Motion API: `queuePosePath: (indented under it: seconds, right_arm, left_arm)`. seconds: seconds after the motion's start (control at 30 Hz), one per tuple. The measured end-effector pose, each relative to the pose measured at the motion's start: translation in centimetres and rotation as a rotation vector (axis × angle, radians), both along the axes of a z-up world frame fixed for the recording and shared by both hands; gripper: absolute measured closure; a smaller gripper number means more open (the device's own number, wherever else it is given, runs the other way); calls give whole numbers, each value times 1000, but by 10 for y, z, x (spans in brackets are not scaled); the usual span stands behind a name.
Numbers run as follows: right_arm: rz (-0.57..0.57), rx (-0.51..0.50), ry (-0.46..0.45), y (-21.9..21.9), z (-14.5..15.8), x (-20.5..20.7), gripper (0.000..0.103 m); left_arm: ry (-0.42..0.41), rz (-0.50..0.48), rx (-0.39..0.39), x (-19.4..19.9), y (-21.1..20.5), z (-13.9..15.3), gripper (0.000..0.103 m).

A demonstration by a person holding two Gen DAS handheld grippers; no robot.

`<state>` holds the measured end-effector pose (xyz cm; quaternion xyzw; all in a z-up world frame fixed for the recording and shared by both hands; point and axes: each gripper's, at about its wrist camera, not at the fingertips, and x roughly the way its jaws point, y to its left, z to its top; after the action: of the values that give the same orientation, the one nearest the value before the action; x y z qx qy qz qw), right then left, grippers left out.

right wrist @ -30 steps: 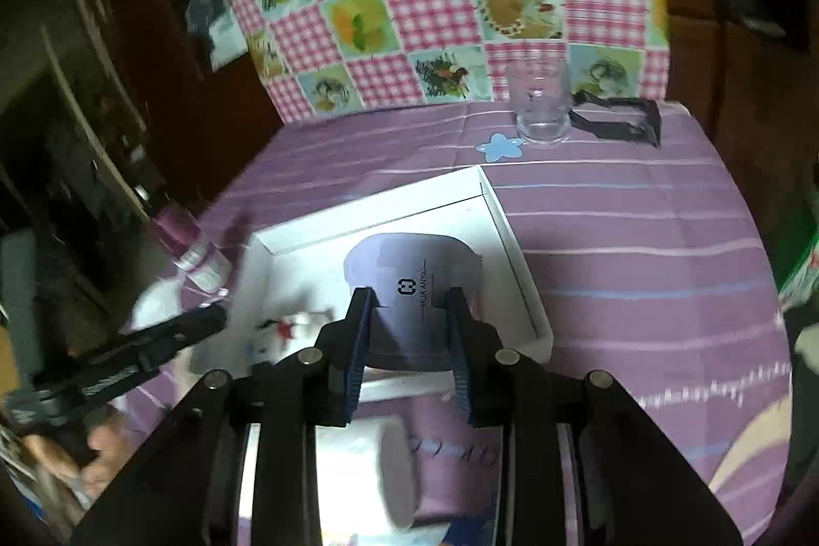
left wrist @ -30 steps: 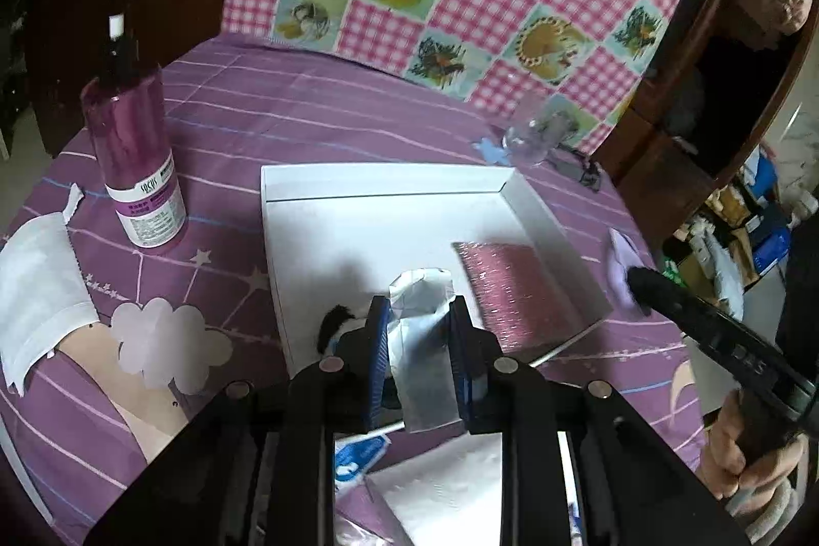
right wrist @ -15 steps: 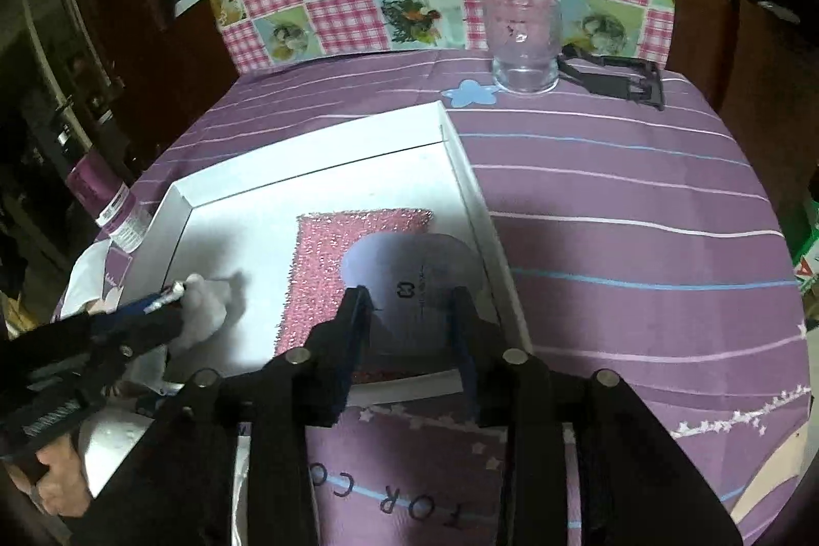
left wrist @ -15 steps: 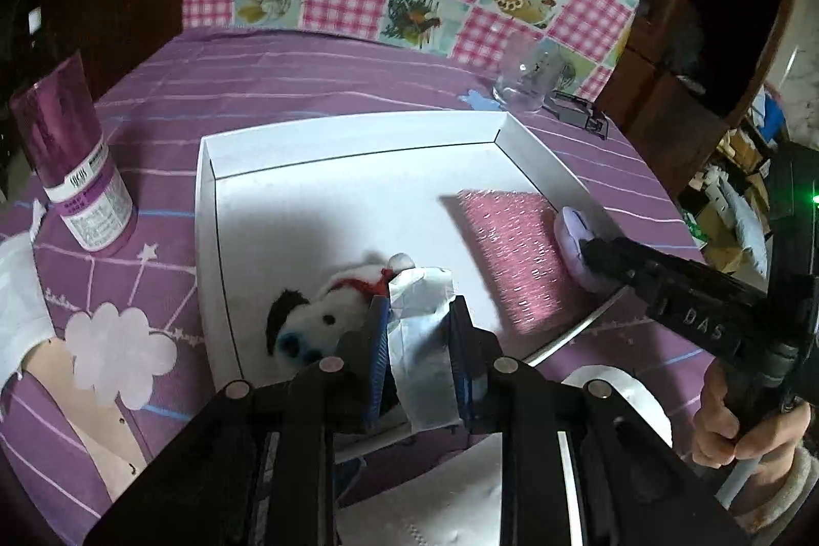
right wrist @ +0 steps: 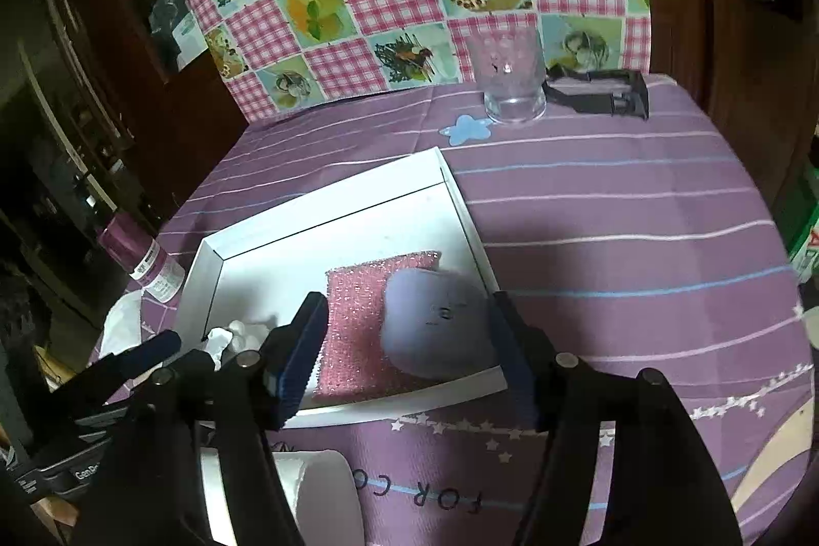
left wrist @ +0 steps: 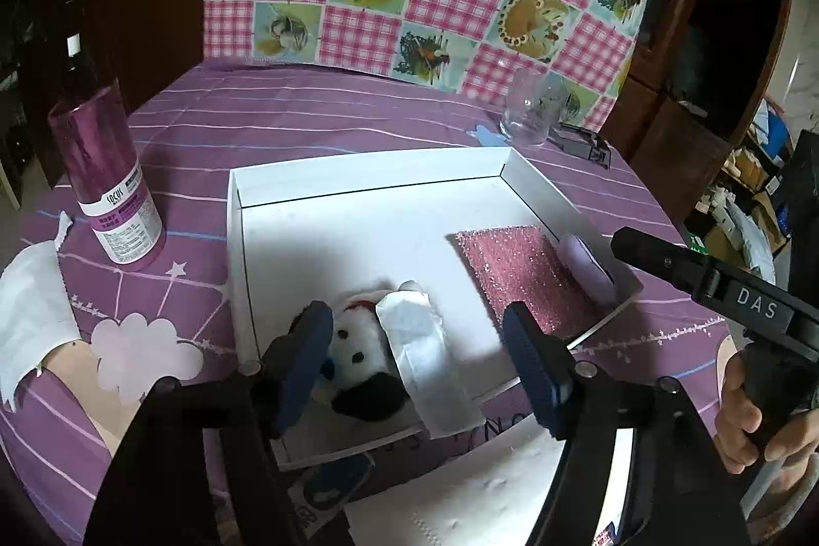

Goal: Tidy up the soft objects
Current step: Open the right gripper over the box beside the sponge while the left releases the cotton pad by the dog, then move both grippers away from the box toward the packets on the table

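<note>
Inside white tray [left wrist: 358,172]: plush dog [left wrist: 358,351], sponge [left wrist: 527,269]

Dim room around me; my fisheye views bend at black corners; the white tray [left wrist: 368,177] glares; the lilac pad [right wrist: 435,326] is motion-blurred; soft shadows inside.

Both wrist views close, sharing tray [left wrist: 358,177]

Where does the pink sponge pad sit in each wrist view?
Left wrist: the pink sponge pad lies right of centre, in the white tray's right-hand part.
Right wrist: the pad lies just below centre, partly under a lilac round puff.
Shared landmark: the clear glass beyond the tray.
</note>
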<state>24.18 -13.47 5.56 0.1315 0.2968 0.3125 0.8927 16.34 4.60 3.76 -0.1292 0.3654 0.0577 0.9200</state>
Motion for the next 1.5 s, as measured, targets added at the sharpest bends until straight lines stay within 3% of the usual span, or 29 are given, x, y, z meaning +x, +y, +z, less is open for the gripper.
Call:
queuePosePath:
  seconds: [0.27, 0.53, 0.7, 0.93, 1.07, 1.4, 1.5]
  right_arm:
    - [-19, -135, -44, 8, 6, -6, 38]
    - [-14, -136, -73, 3, 21, -19, 38]
    - [7, -102, -65, -2, 28, -35, 37]
    - [3, -204, -78, -8, 18, -54, 37]
    - [-2, -174, -55, -24, 11, -61, 37]
    - [-16, -98, -20, -53, -8, -78, 37]
    - [-28, -30, 7, -67, -13, -84, 37]
  left_arm:
    - [3, -9, -3, -2, -3, 0, 32]
    - [-18, -25, -28, -5, -5, 7, 31]
    - [-22, -47, 9, -6, -13, 9, 31]
    - [-40, -61, -7, -9, -19, 11, 31]
    - [-46, -85, -30, -10, -27, 13, 31]
    - [-17, -133, 25, -13, -56, 14, 31]
    - [-15, -152, 43, -16, -64, 15, 31]
